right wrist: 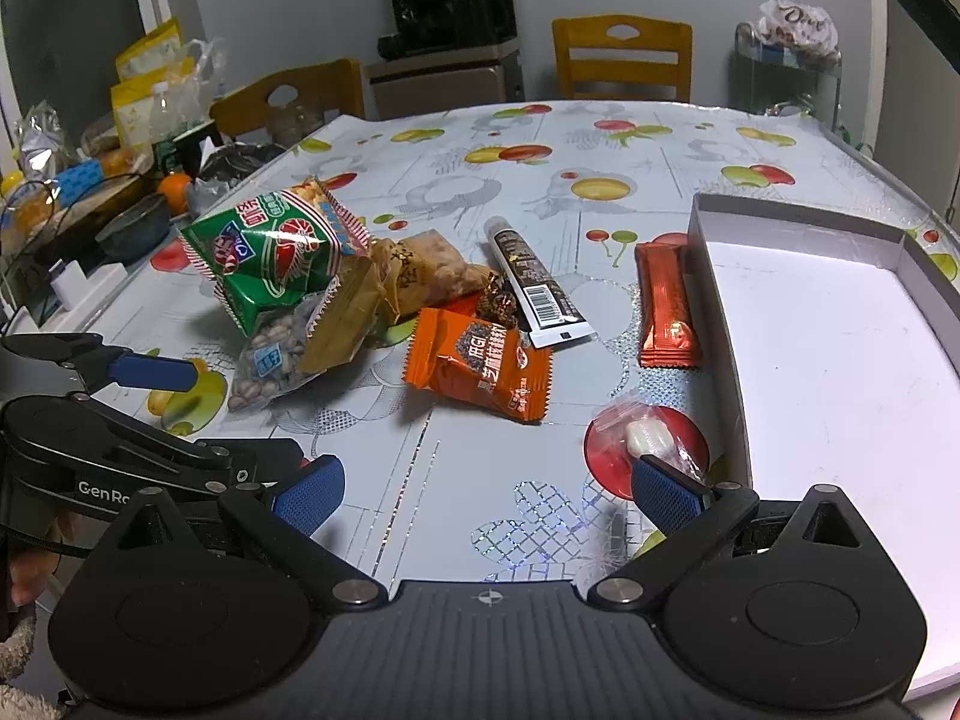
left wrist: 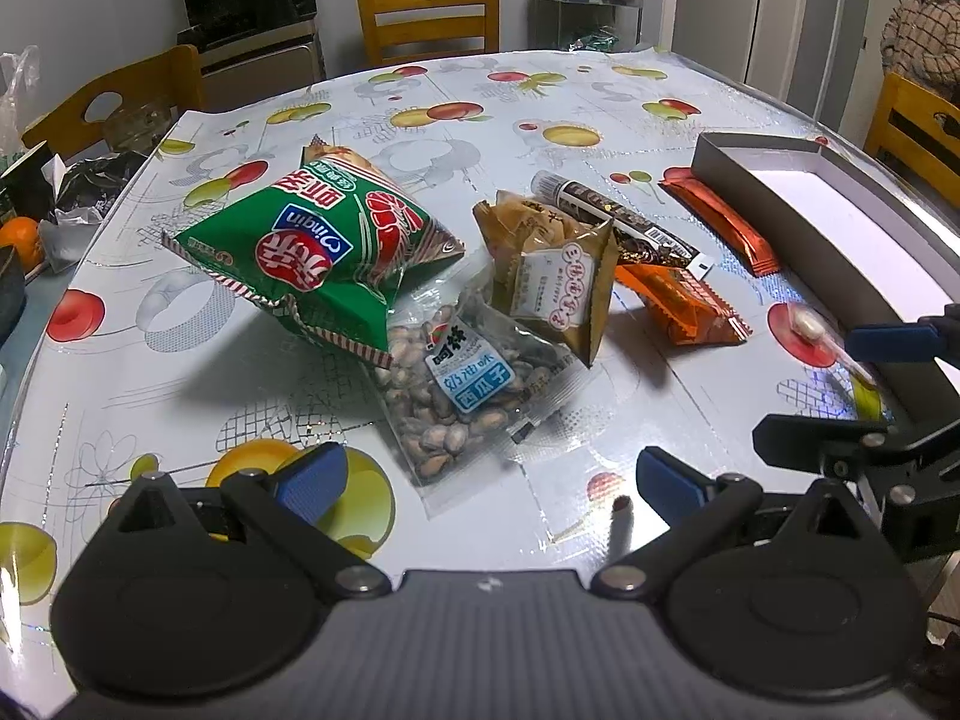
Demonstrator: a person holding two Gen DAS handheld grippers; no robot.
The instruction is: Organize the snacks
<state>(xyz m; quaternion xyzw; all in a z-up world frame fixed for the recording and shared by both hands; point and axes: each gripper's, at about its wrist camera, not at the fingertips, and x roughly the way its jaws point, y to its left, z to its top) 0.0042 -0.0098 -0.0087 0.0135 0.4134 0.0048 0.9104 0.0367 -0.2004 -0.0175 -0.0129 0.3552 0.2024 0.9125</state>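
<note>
I have both the left gripper [left wrist: 489, 483] and the right gripper [right wrist: 486, 495] spread wide and empty over the snack pile [right wrist: 360, 300], my right pad seemingly touching the wrapped candy [right wrist: 645, 438] beside the empty box [right wrist: 798, 324] meant to collect everything.

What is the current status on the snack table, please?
Left gripper open, right gripper open, both empty. Snacks piled beside empty box. Wrapped candy touching right fingertip.
</note>
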